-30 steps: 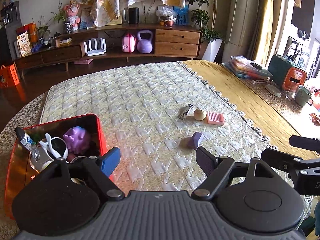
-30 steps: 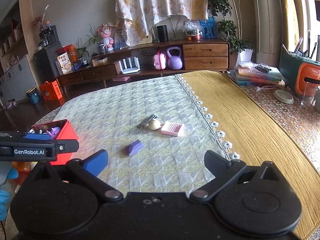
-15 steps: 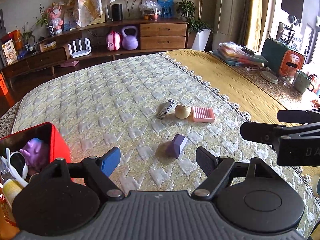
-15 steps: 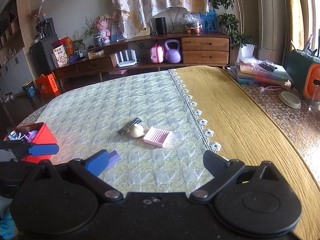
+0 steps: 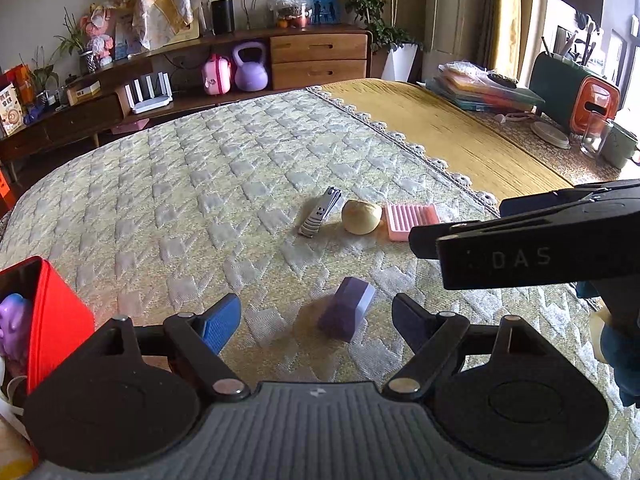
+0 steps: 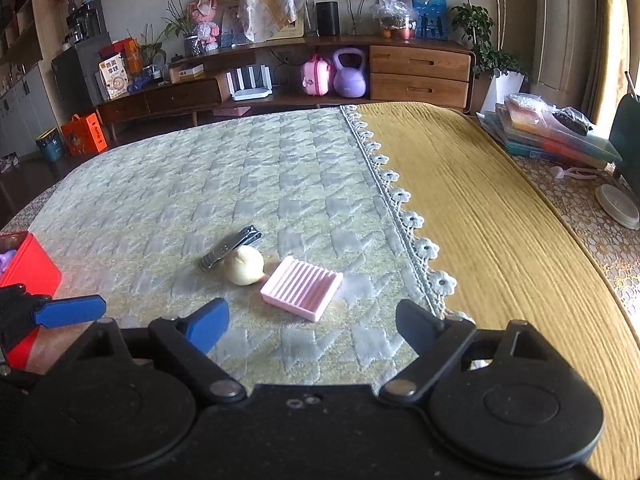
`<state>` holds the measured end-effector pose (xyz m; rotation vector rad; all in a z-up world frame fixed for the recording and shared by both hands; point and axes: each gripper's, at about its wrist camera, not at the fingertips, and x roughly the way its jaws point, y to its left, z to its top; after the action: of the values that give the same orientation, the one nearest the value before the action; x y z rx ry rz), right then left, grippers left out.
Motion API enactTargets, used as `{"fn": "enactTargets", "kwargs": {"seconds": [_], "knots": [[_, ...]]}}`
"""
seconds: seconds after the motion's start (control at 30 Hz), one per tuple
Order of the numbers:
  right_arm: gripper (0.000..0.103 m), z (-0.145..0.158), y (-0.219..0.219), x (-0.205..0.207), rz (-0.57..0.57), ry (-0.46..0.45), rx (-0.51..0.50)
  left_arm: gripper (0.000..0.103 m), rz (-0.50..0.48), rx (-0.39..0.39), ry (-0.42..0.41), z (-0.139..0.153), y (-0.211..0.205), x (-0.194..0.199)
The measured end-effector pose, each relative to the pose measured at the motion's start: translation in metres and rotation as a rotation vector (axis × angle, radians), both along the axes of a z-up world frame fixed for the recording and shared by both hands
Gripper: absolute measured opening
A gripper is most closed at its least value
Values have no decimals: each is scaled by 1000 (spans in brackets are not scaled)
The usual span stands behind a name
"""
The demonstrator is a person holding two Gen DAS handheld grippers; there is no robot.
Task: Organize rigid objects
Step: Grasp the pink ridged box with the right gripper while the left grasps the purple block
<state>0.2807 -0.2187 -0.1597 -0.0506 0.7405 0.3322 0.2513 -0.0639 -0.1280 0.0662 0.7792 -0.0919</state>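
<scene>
A purple block [image 5: 347, 313] lies on the quilted cloth between the open jaws of my left gripper [image 5: 316, 320], which do not touch it. Beyond it lie a metal nail clipper [image 5: 320, 213], a pale round object [image 5: 361, 217] and a pink ridged tray [image 5: 412, 222]. In the right wrist view my right gripper [image 6: 310, 322] hovers just short of the pink tray [image 6: 302, 287], its jaws closing with nothing between them. The nail clipper [image 6: 231, 246] and pale round object [image 6: 244, 265] lie just past it. A red box [image 5: 52, 316] holds a purple toy [image 5: 14, 322].
My right gripper's body [image 5: 532, 236] crosses the right side of the left wrist view. A yellow cloth [image 6: 500, 216] with a lace edge covers the right part of the table. Books [image 6: 552, 132], a lid [image 6: 618, 206] and a cup [image 5: 618, 144] stand at the far right.
Both grippers moved forward and down toward the objects. The purple block now sits between the left jaws. The right gripper's jaws have narrowed and the pink tray has come close to them.
</scene>
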Motion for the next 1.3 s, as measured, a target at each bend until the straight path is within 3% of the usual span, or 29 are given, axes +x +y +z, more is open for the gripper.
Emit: {"fn": "enactTargets", "kwargs": {"seconds": [0.37,0.43,0.5,0.63,0.67,0.83,1.3], "knots": [[72,-18,20,16,-2,-8,-58,82,-8,50,-22,-15,-2,11],[68,-19,22,16,-4,-15,-64,77,-21,56,-31,-15,-4,11],[61,-19,23,15,-4,-23,-70,64,-40,58,-38,-14,-7,11],[49,-17,22,15,-8,-28,-68,49,-73,85,-53,-14,-15,8],[47,-17,21,15,-9,-29,-68,39,-85,88,-56,-14,-17,8],[45,-16,16,13,-16,-30,-45,21,-109,118,-60,-13,-24,4],[45,4,-5,-38,14,-20,41,21,-19,14,18,4,-2,-12]]}}
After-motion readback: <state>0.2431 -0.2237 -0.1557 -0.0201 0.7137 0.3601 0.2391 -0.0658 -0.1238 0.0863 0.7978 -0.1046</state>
